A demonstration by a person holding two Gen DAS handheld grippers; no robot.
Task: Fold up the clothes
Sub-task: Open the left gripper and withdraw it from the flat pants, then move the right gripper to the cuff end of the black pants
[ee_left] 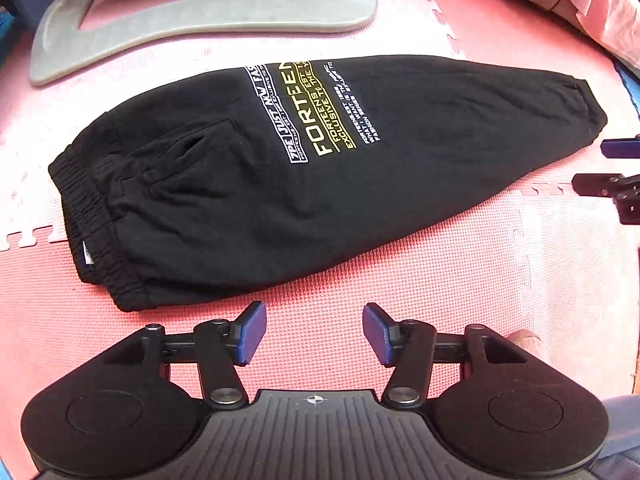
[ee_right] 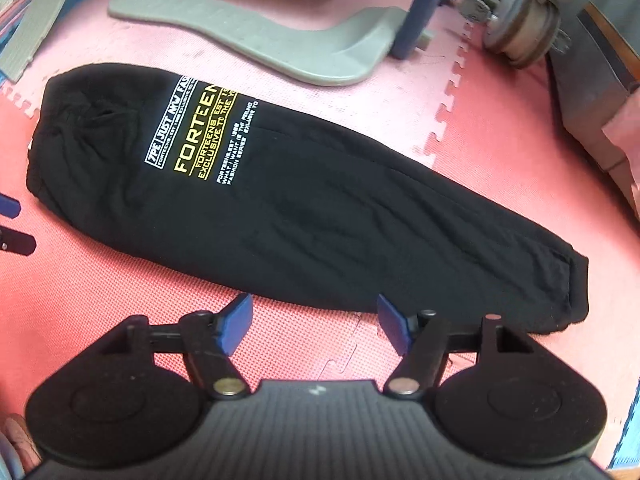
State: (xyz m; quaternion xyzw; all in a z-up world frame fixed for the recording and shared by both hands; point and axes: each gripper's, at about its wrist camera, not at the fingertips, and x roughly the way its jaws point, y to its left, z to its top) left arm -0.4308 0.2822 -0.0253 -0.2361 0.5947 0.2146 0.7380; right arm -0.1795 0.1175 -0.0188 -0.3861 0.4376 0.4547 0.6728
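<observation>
Black sweatpants [ee_left: 320, 184] lie folded lengthwise on the pink foam floor mat [ee_left: 400, 280], elastic waistband [ee_left: 100, 240] at left, cuffs at right, yellow and white lettering facing up. The left tongs [ee_left: 314, 332] hover just beside the near edge, blue pads [ee_left: 254, 330] spread apart, gripping nothing. A grey plastic base [ee_left: 208, 12] sits beyond.

Bare mat [ee_left: 360, 280] ahead — trousers [ee_left: 280, 184] beyond

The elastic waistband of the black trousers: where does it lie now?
In the left wrist view the waistband lies at the trousers' left end, on the pink foam mat, near the left gripper.
</observation>
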